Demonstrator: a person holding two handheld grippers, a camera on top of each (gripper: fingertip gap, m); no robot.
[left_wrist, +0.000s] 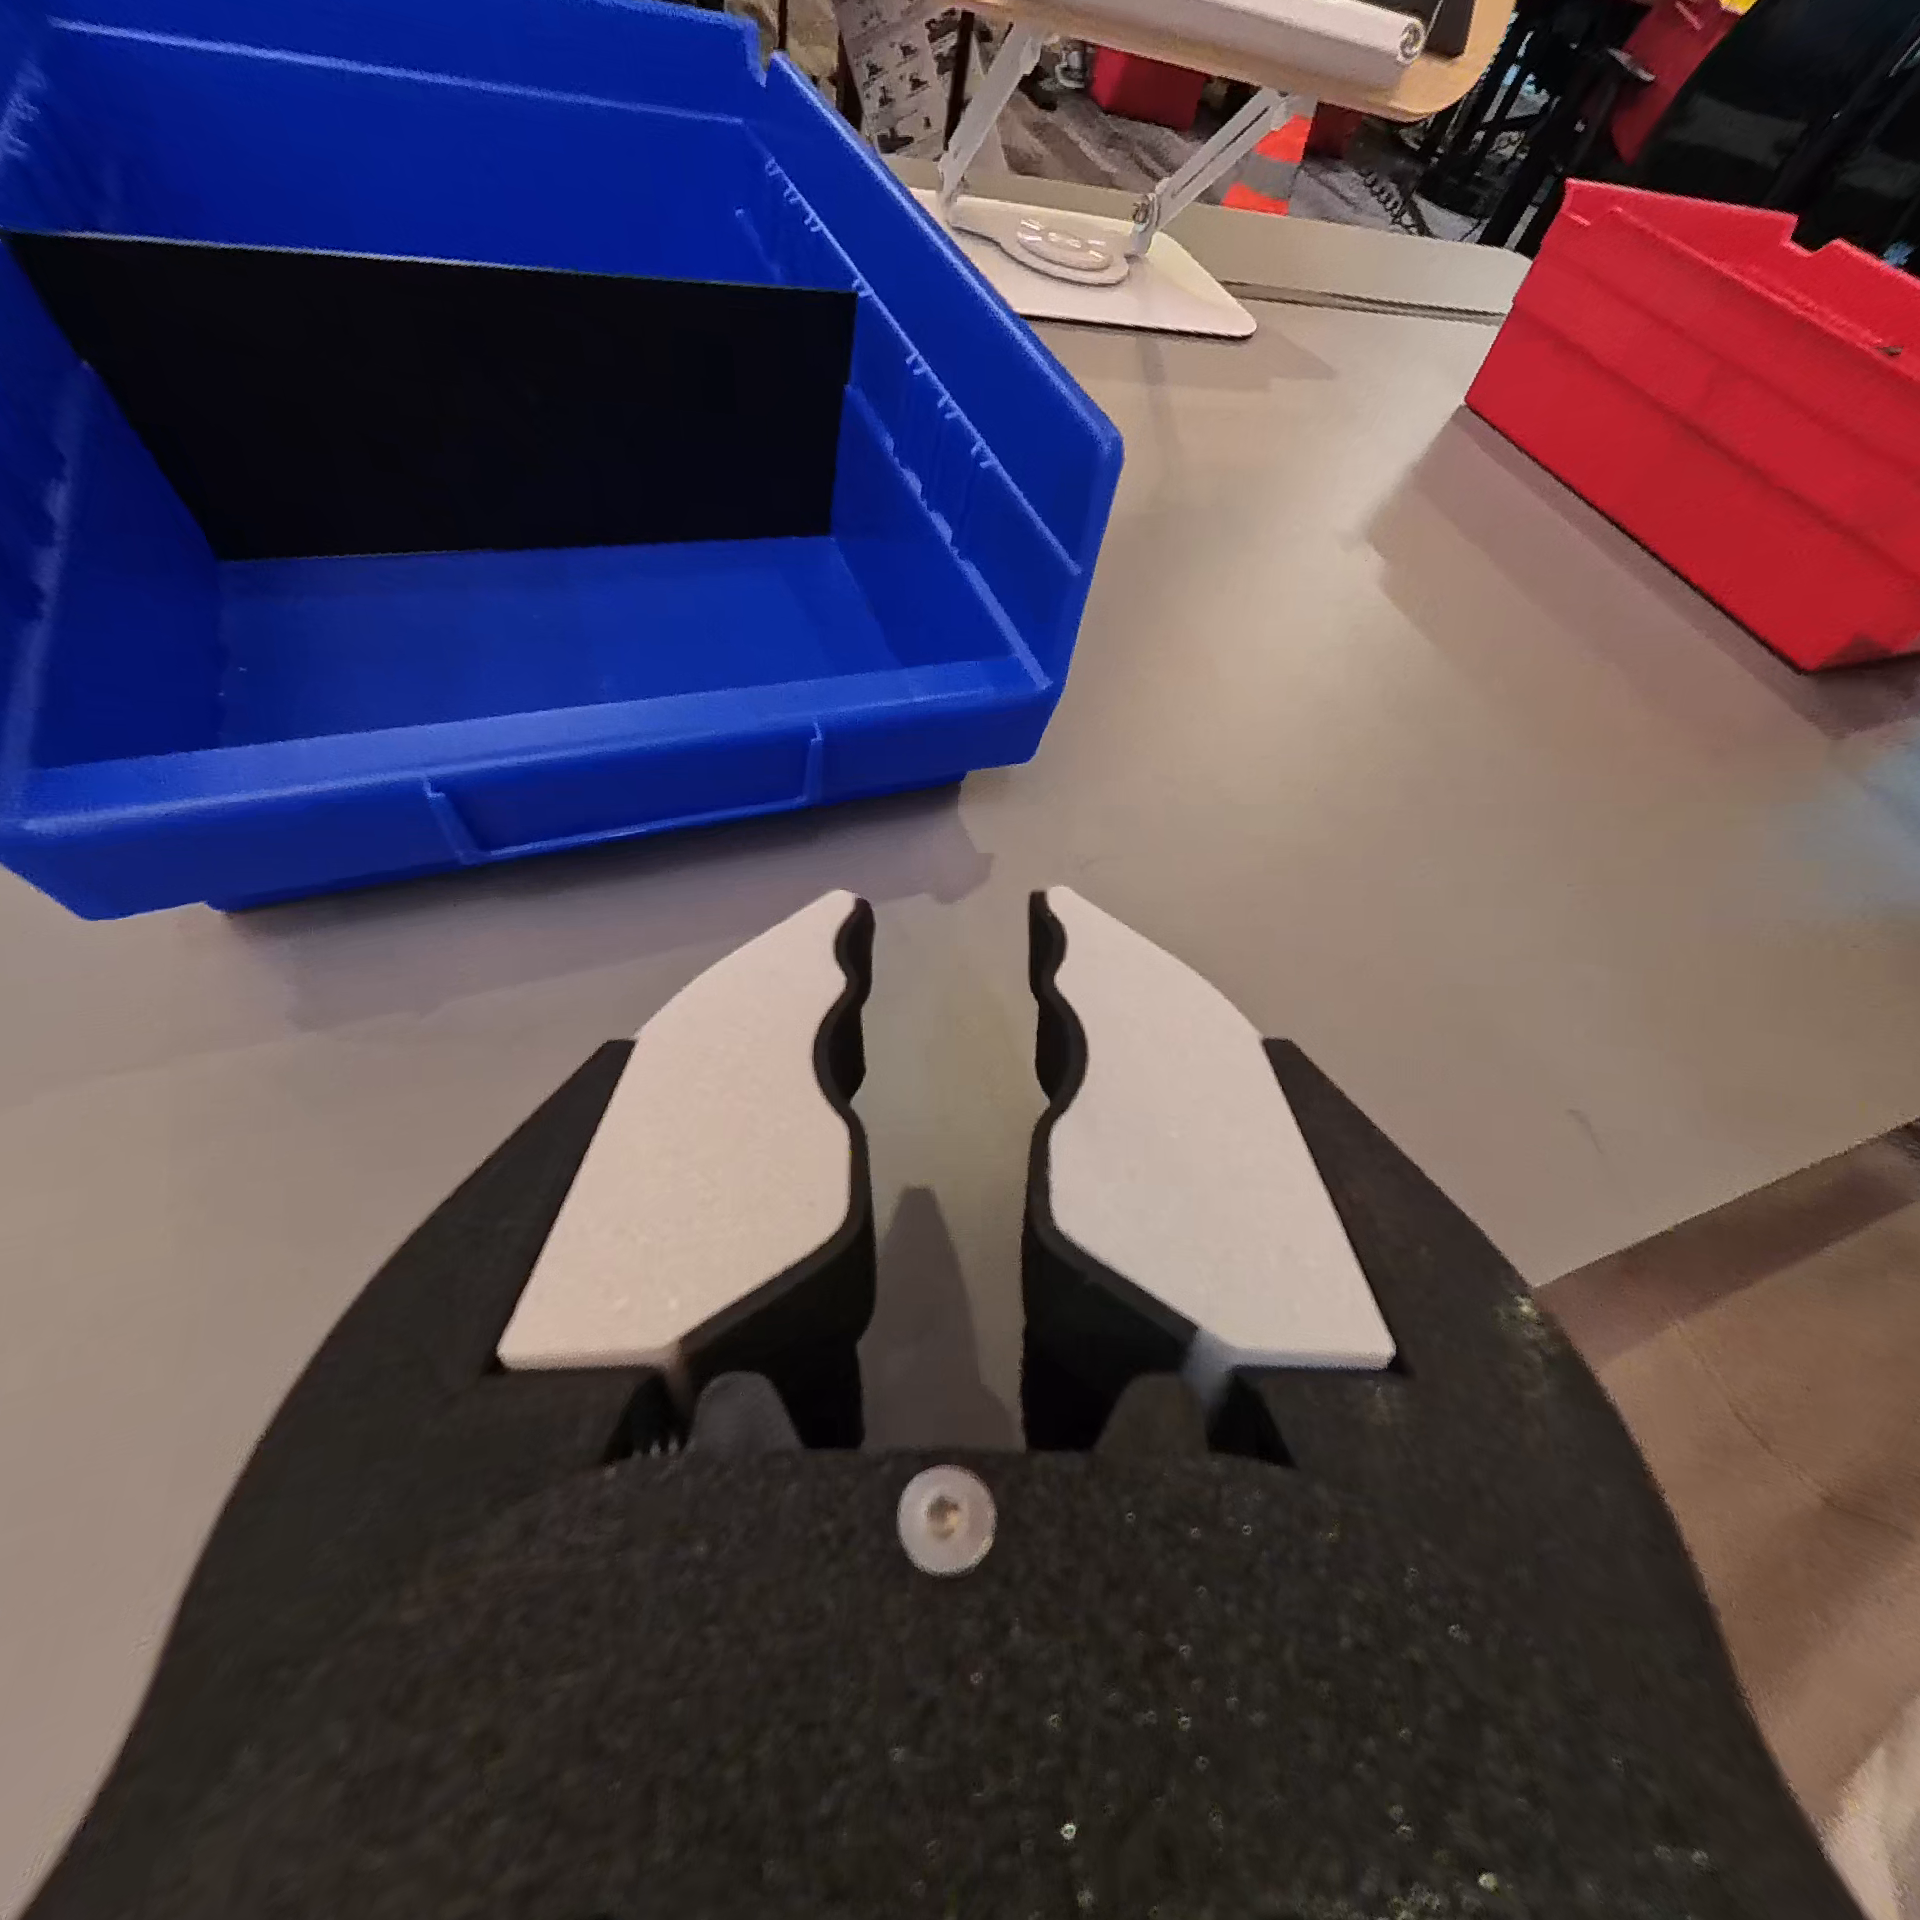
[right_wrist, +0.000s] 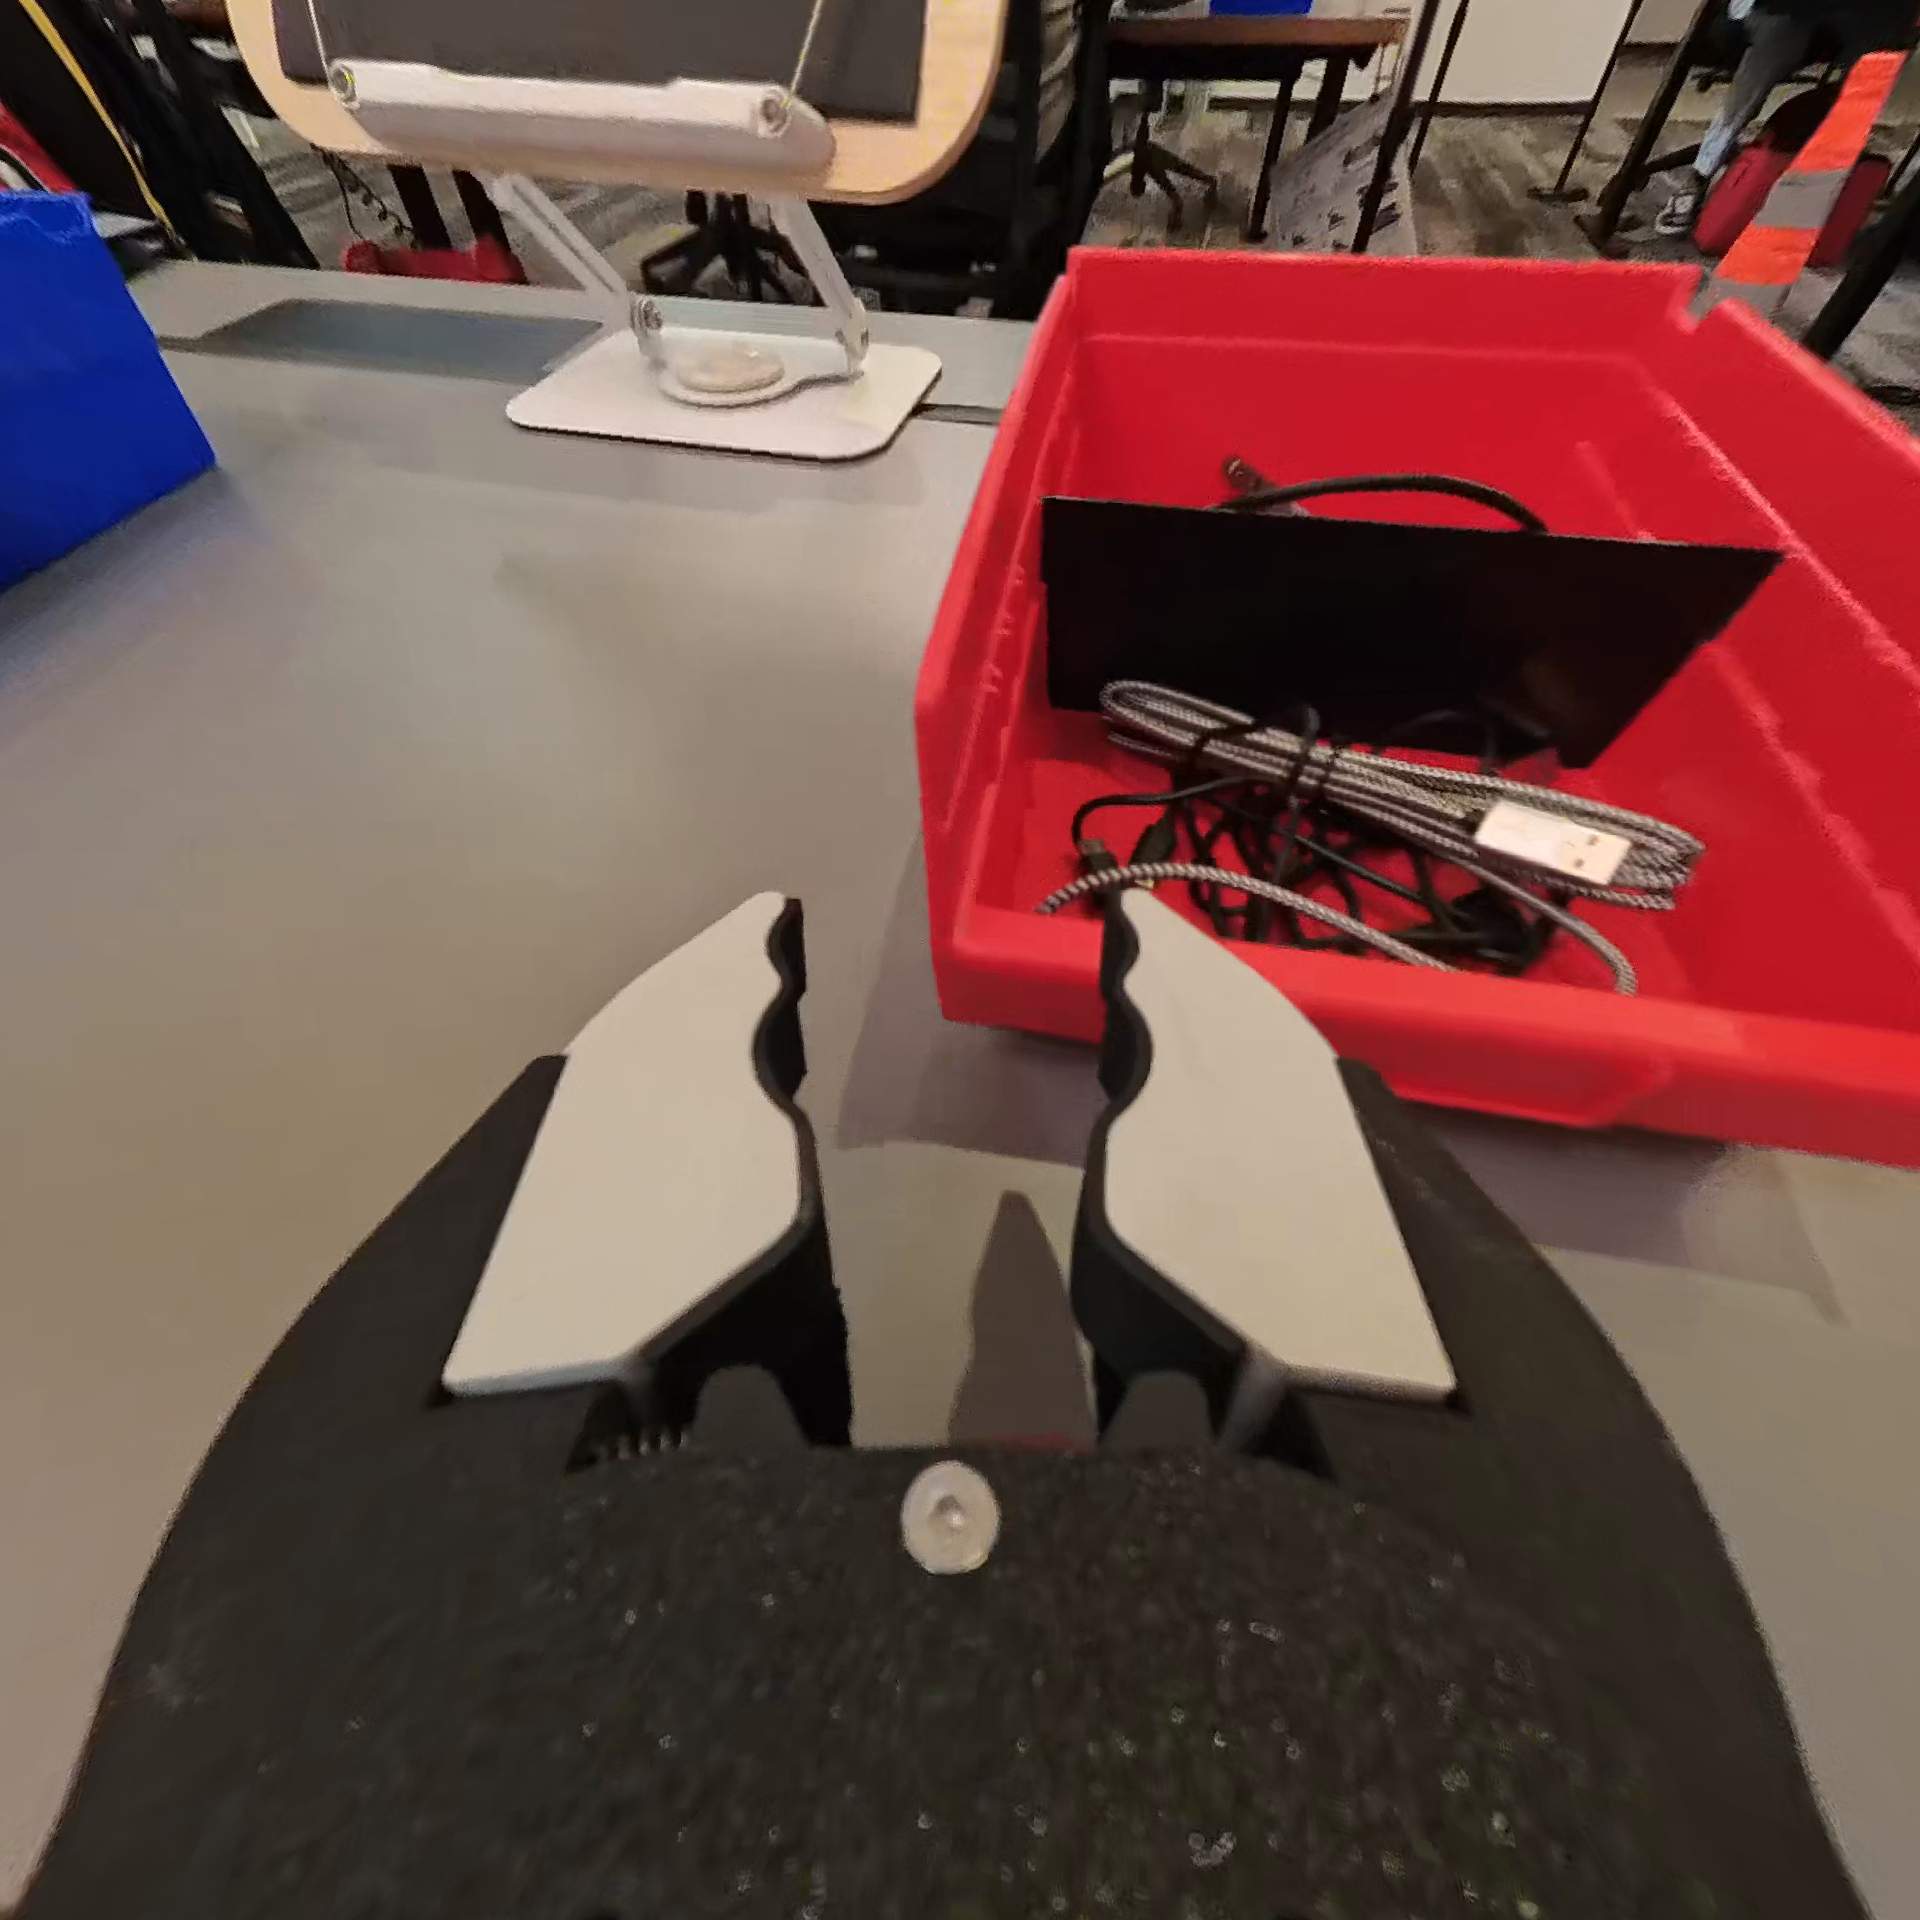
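My left gripper (left_wrist: 951, 914) is open and empty above the grey table (left_wrist: 1299, 831), just in front of a blue bin (left_wrist: 623, 769). The blue bin holds a black divider (left_wrist: 447, 405); its near compartment is bare. My right gripper (right_wrist: 951, 920) is open and empty, its right fingertip just before the near wall of a red bin (right_wrist: 1351, 1023). The red bin holds a black divider (right_wrist: 1351, 623), a bundled grey braided cable (right_wrist: 1382, 805) with a silver USB plug (right_wrist: 1553, 844), and tangled black cables (right_wrist: 1288, 883). Another black cable (right_wrist: 1382, 486) lies behind that divider.
A white tablet stand (right_wrist: 727, 400) stands at the back of the table, also in the left wrist view (left_wrist: 1101, 265). The red bin shows at the right of the left wrist view (left_wrist: 1704, 416), the blue bin at the left of the right wrist view (right_wrist: 73, 395). Chairs and desks lie beyond. My right fingertips sit around 50 cm from my left ones.
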